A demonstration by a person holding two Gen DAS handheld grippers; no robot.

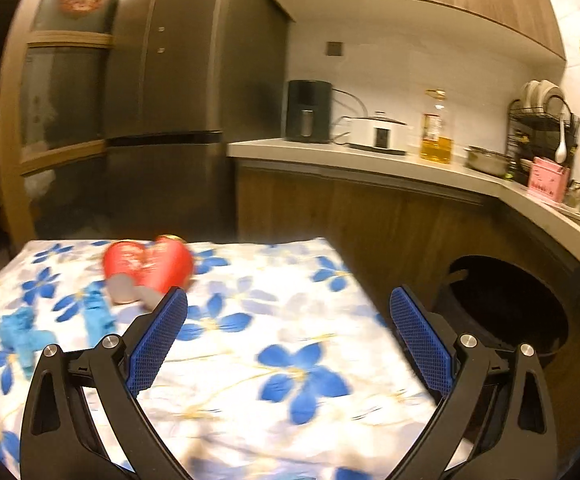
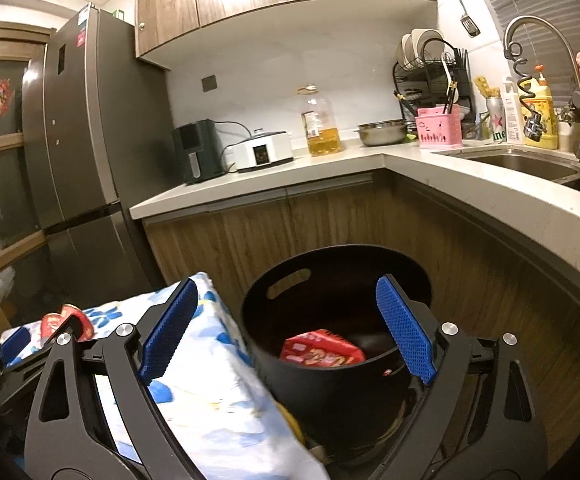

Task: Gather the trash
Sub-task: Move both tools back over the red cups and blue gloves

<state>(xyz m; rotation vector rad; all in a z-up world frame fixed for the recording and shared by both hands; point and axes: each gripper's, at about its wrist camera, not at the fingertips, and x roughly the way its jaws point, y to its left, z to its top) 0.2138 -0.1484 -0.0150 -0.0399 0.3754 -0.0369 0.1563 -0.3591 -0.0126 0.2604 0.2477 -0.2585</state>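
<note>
While the right gripper (image 2: 286,324) hangs spread wide and empty over the black bin (image 2: 338,360) holding a red packet (image 2: 322,350), the left gripper (image 1: 288,320), equally agape, faces red cups (image 1: 148,266) on the bench (image 1: 250,360).

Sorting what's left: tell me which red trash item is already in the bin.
The red packet lying inside the black bin; the red cans lie on the floral table.

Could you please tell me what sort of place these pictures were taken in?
Most likely a home kitchen: a tall refrigerator, a sink with a curved faucet, and a dish rack on the countertop.
</note>
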